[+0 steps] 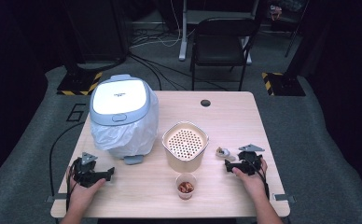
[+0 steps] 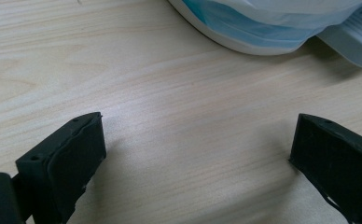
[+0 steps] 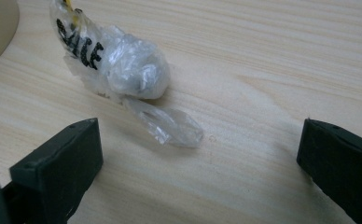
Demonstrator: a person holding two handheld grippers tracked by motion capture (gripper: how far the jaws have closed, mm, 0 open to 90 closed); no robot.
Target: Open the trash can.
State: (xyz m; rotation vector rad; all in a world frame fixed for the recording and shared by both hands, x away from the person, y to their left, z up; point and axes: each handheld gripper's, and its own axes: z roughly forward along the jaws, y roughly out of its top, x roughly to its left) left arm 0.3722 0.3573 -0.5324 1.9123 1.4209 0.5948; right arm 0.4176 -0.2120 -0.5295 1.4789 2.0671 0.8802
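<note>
1. Standing on the table (image 1: 226, 116), a lidded bin (image 1: 123, 116) lined with a white bag rises just ahead of the left gripper (image 2: 195, 154), whose jaws gape wide over bare wood.
2. The right gripper (image 3: 200, 158) rests with jaws wide, empty.
3. The crumpled plastic wrapper (image 3: 123, 65) lies just ahead of those jaws, toward the left one, untouched.

Pale matt wood-grain tabletop (image 3: 272, 56); crinkled glossy clear plastic wrapper (image 3: 123, 65); thin translucent white plastic bag (image 1: 123, 135) lining the smooth grey-lidded plastic bin (image 1: 119, 95).
</note>
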